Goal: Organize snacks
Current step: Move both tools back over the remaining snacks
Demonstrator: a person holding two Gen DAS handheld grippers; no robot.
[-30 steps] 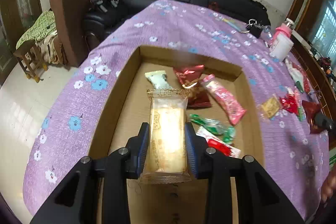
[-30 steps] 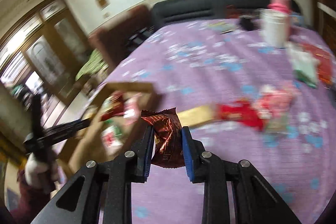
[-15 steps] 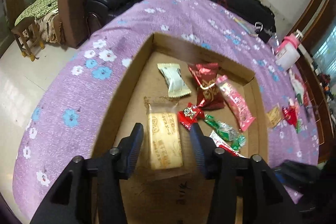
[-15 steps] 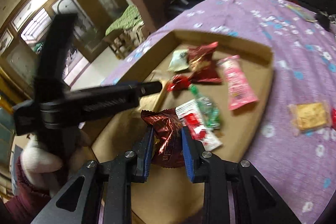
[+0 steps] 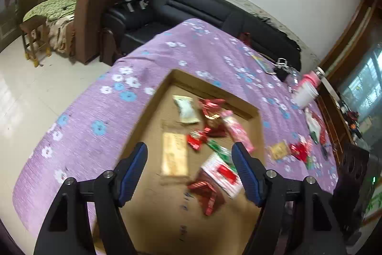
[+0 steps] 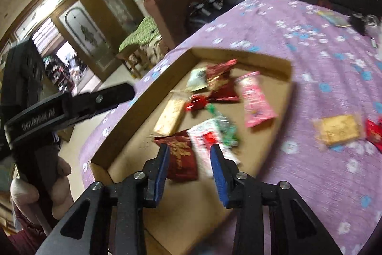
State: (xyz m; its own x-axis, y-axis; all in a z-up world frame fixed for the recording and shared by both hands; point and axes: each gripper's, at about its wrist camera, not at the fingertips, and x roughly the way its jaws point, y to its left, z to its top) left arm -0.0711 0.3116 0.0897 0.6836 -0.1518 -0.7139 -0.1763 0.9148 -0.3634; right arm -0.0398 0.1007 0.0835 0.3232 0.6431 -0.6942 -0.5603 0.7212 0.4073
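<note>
A shallow cardboard box on the purple flowered cloth holds several wrapped snacks. The pale cracker pack lies flat on the box floor. Above it, my left gripper is open with its jaws still opening and nothing between them. In the right wrist view, my right gripper hovers over the box's near end, jaws opening. The dark red packet lies between them on the cardboard, no longer pinched. The same packet shows in the left wrist view.
A pink pack, a white-and-red pack and other sweets fill the box's middle. A cracker pack and red packets lie loose on the cloth to the right. A pink-capped bottle stands beyond. A hand holds the left tool.
The left gripper released the cracker pack into the box, widened and drew up and back. The right gripper carried the dark red packet from the cloth over the box and parted its jaws.
</note>
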